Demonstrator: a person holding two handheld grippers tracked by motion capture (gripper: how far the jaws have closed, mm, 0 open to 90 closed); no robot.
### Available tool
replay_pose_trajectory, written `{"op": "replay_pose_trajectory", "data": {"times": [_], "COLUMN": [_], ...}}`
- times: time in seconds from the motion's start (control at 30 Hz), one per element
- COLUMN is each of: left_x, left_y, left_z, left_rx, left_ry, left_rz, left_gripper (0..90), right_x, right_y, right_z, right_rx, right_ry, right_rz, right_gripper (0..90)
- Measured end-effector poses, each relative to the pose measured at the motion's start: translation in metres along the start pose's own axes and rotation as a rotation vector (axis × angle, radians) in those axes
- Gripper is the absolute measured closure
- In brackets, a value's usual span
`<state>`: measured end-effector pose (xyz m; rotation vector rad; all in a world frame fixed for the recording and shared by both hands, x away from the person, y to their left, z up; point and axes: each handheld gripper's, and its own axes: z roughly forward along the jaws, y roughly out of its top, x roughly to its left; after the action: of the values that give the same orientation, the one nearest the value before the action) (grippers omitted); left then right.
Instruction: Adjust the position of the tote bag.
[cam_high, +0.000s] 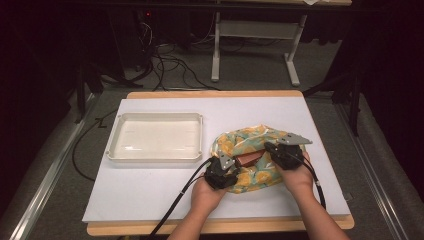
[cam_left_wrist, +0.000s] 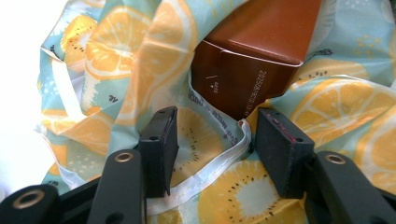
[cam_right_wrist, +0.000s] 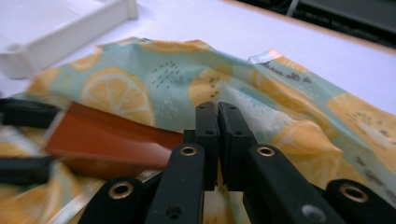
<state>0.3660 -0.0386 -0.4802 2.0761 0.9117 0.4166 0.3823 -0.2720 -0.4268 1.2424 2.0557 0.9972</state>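
Left tongs (cam_left_wrist: 212, 140) apart over fruit-print bag (cam_high: 250, 150) with brown box (cam_left_wrist: 252, 60); right tongs (cam_right_wrist: 217, 116) clamped on bag fabric.

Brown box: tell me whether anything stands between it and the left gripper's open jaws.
Yes. The brown box sits in the fruit-print bag, and the bag's white-hemmed edge crosses between the open jaws of the left gripper, just short of the box's end flap.
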Motion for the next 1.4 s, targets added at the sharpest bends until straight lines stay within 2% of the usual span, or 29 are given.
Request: {"op": "replay_pose_trajectory", "data": {"times": [0.1, 0.23, 0.3, 0.47, 0.53, 0.7, 0.77, 0.9, 0.97, 1.17, 1.3, 1.4], "left_x": [-0.001, 0.0, 0.001, 0.003, 0.003, 0.005, 0.007, 0.008, 0.008, 0.006, 0.004, 0.002], "left_y": [0.002, 0.005, 0.006, 0.006, 0.006, 0.009, 0.009, 0.01, 0.01, 0.009, 0.009, 0.01], "left_z": [0.001, 0.003, 0.004, 0.008, 0.009, 0.013, 0.015, 0.015, 0.014, 0.004, -0.006, -0.014], "left_rx": [0.004, 0.004, 0.002, -0.015, -0.01, 0.016, 0.028, 0.028, 0.016, -0.056, -0.092, -0.119], "left_ry": [0.007, 0.016, 0.018, 0.032, 0.039, 0.063, 0.067, 0.061, 0.055, 0.029, 0.013, -0.005], "left_rz": [0.012, 0.018, 0.016, -0.005, -0.009, -0.01, -0.031, -0.042, -0.045, -0.038, -0.005, 0.006], "left_gripper": [49.5, 49.0, 48.3, 48.1, 48.7, 49.0, 49.0, 48.7, 47.0, 42.8, 40.3, 39.5], "right_x": [-0.012, -0.022, -0.024, -0.036, -0.039, -0.045, -0.049, -0.056, -0.056, -0.053, -0.054, -0.052], "right_y": [0.008, 0.018, 0.02, 0.015, 0.014, 0.009, 0.007, 0.002, 0.003, 0.01, 0.011, 0.009], "right_z": [0.014, 0.033, 0.04, 0.049, 0.049, 0.045, 0.043, 0.037, 0.033, 0.01, -0.005, -0.011], "right_rx": [0.003, 0.06, 0.071, 0.058, 0.059, 0.044, 0.039, 0.027, 0.017, -0.068, -0.092, -0.085], "right_ry": [-0.016, -0.021, -0.022, -0.047, -0.06, -0.066, -0.073, -0.054, -0.054, -0.041, -0.038, -0.028], "right_rz": [0.03, 0.027, 0.029, 0.116, 0.134, 0.172, 0.179, 0.21, 0.2, 0.176, 0.171, 0.162], "right_gripper": [88.4, 88.4, 88.7, 90.0, 90.0, 90.0, 90.0, 90.0, 90.0, 90.0, 89.7, 89.1]}}
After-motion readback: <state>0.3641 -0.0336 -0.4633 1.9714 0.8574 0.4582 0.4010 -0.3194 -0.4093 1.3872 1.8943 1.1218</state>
